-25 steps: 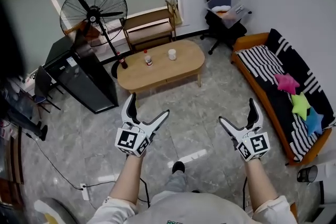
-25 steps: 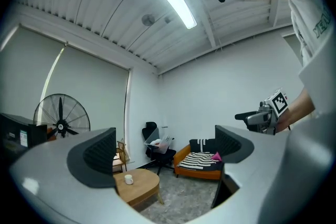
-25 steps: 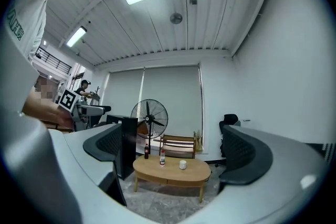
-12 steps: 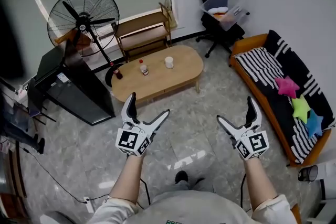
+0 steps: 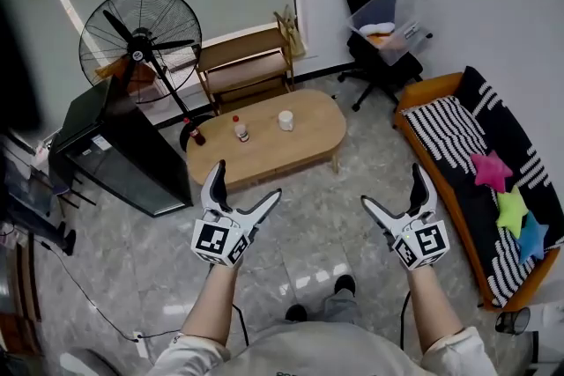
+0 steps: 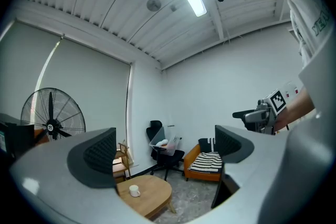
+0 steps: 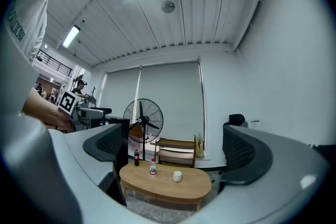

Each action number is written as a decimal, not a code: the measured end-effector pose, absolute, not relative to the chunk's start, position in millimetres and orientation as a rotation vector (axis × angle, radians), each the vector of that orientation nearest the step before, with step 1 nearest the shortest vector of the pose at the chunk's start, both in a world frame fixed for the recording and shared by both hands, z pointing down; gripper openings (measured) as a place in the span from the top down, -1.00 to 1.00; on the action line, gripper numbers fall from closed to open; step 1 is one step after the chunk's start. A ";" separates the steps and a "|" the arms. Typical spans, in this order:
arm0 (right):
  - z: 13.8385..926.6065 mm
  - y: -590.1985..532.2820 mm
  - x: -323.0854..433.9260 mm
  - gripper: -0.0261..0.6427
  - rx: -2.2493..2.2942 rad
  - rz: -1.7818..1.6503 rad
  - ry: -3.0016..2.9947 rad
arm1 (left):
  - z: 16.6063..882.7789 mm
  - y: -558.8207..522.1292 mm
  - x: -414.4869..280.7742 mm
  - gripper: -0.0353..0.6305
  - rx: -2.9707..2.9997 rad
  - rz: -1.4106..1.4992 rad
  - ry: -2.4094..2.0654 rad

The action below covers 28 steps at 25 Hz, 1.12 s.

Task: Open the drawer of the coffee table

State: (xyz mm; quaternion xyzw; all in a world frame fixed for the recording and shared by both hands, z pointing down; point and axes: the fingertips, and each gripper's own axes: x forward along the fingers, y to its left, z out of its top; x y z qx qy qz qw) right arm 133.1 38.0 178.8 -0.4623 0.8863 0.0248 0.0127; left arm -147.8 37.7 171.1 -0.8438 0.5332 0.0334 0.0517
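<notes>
Grey-padded and spread wide, my left gripper (image 5: pixel 248 179) held nothing. My right gripper (image 5: pixel 392 184) was just as wide and just as empty. Both hung above the pale marbled floor (image 5: pixel 326 220), well short of the work.

Beyond them stood the oval wooden bench (image 5: pixel 264 152), the coffee table of the task. On its top were a dark bottle (image 5: pixel 197 135) at the left, a white-capped bottle (image 5: pixel 238 129) beside it, and a cup (image 5: pixel 285 120) further right.

The drawer (image 7: pixel 178 195) I took to be in the front panel under the top, where the right gripper view showed a fine upright seam. I judged it to be stiff wood, fairly light, sliding straight out toward me. With no knob visible, the likeliest hold was the lower lip of that panel, one jaw hooked beneath it. A sharp tug might drag the whole bench across the smooth floor or tip the bottles, so a slow, level pull seemed wise.

From the head view the top overhung the panel and hid it almost wholly. I could not make out a handle or a finger groove, nor tell whether the seam marked one drawer or two.

Behind the bench stood a fan (image 5: pixel 141 40) and a slatted wooden rack (image 5: pixel 242 70).
</notes>
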 end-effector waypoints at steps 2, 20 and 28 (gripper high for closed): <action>182.7 12.3 143.0 -0.84 -1.406 0.067 2.783 | 174.0 15.6 -137.2 -0.80 -2.553 0.096 1.655; 199.1 -159.7 155.3 -0.84 -1.159 0.027 2.917 | 190.9 -98.2 -129.2 -0.80 -2.402 0.073 1.916; 204.0 -223.4 105.7 -0.84 -1.160 0.038 2.953 | 197.9 -167.4 -170.7 -0.80 -2.416 0.122 1.894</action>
